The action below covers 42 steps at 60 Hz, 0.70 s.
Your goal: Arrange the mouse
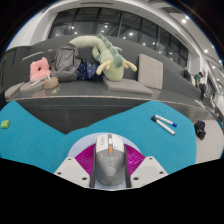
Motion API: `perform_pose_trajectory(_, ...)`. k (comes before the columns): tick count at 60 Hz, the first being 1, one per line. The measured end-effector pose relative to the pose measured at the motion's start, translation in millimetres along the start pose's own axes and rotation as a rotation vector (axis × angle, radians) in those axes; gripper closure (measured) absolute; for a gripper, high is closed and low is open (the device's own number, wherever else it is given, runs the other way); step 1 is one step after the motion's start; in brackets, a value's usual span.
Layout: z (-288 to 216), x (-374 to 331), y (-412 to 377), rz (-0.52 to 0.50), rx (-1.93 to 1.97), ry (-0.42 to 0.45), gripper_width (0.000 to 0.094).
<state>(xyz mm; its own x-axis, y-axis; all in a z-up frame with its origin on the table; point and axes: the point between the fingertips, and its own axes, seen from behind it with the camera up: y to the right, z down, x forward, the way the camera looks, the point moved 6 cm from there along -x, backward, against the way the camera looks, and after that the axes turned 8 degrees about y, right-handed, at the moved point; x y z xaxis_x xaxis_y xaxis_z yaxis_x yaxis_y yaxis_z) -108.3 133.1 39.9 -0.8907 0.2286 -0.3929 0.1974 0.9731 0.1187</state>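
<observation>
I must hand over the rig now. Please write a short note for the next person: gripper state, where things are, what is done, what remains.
Gripper: shut on the grey mouse; both pink pads press its sides.
Mouse: held between the fingers, over the teal mat on the dark table.
Also on the mat: a blue-and-white pen, beyond the fingers.
Done: mouse grasped.
Left: place and line up the mouse, then release.

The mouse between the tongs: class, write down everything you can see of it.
The mouse is a grey computer mouse, plastic by its look, with a darker strip, probably the wheel, along its top. It lies flat and points away from the camera, between the pink pads of the tongs, which close on both its sides. It sits at the near edge of the blue table. No cable shows.
</observation>
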Motion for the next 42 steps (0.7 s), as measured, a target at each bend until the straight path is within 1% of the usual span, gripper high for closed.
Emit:
perform_pose_trajectory(3,11,3,0,0.004,-0.004,-0.013,0.0535)
perform_pose_trajectory(6,19,6,-5,-0.027,-0.004,-0.023,0.0525)
perform_pose_trajectory(7,23,7,-8,-0.043,0.002,-0.031,0.0501)
perform_pose_trajectory(9,24,10,-7,-0.055,0.014,-0.018,0.0469)
perform_pose_trajectory(10,23,7,-8,-0.057,0.020,-0.015,0.0409)
perform_pose_trajectory(14,20,4,-3,-0.026,0.015,-0.012,0.0056)
perform_pose_trajectory(17,14,1,0,-0.011,-0.013,0.007,0.0088)
perform_pose_trajectory(23,-2,-27,-3,-0.015,-0.009,0.050,0.0080)
perform_pose_trajectory(26,-11,-56,-6,-0.012,0.018,0.082,0.0079)
perform_pose_trajectory(31,-13,-113,-10,-0.003,0.045,0.089,0.0080)
perform_pose_trajectory(37,-4,-181,-19,-0.011,-0.004,0.120,0.0086)
perform_pose_trajectory(42,13,-231,-30,-0.019,-0.010,0.128,0.0086)
